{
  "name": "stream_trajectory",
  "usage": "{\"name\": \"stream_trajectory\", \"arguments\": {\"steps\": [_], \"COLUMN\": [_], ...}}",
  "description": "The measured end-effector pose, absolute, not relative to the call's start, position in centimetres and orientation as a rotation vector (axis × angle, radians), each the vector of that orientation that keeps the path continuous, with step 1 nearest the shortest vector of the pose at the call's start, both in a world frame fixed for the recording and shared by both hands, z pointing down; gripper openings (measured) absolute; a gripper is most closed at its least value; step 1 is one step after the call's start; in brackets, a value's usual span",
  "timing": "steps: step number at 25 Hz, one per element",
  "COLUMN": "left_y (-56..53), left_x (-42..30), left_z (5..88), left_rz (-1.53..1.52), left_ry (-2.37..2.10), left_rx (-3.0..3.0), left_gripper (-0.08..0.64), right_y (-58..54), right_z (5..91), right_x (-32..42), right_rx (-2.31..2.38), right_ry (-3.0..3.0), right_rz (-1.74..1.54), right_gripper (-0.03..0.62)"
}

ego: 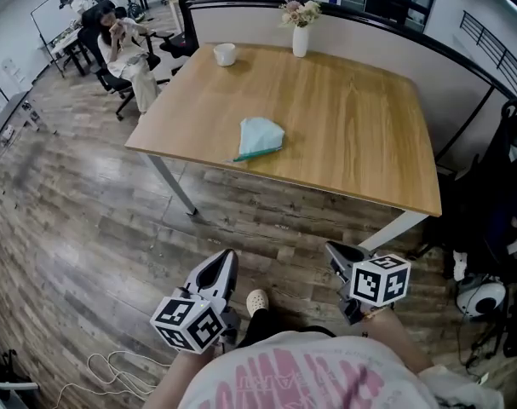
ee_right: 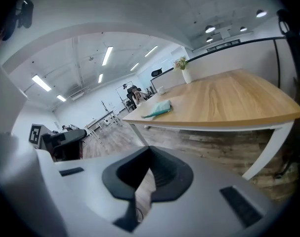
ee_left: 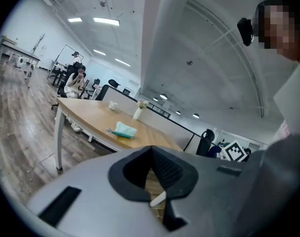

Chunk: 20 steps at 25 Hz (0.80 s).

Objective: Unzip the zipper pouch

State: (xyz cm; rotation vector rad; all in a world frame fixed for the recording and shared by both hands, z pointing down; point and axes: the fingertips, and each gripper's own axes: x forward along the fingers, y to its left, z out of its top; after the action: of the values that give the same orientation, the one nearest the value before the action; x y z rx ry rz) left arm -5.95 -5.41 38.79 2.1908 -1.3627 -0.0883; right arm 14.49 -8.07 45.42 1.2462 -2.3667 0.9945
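Observation:
A pale teal zipper pouch (ego: 260,137) with a darker green zipper edge lies near the front edge of the wooden table (ego: 352,118). It shows small in the left gripper view as the pouch (ee_left: 124,130) and in the right gripper view as the pouch (ee_right: 159,108). My left gripper (ego: 219,271) and right gripper (ego: 341,257) hang low over the floor, close to my body and well short of the table. Both are shut with nothing between the jaws.
A white cup (ego: 225,54) and a white vase with flowers (ego: 300,29) stand at the table's far side. A person (ego: 122,45) sits on an office chair at the far left. Dark equipment and bags (ego: 496,220) crowd the right. A cable (ego: 105,373) lies on the wood floor.

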Motion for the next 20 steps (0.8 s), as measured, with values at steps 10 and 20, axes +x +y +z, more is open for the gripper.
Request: {"name": "stream_trajectory", "arguments": {"steps": [10, 20], "left_y": [-18.2, -23.6], "left_x": [-10.2, -10.6], "left_z": [36.9, 41.2], "left_rz": [-0.079, -0.054], "left_ry": [-1.312, -1.261], "left_rx": [2.312, 2.201], "left_gripper": [0.000, 0.002], "right_y": [-20.3, -26.5], "right_z": [43.3, 48.7], "right_x": [11.0, 10.1], "right_rx": [1.372, 1.271], "right_ry": [-2.381, -2.220], "right_rz": [0.908, 0.927], "right_gripper": [-0.003, -0.002]}}
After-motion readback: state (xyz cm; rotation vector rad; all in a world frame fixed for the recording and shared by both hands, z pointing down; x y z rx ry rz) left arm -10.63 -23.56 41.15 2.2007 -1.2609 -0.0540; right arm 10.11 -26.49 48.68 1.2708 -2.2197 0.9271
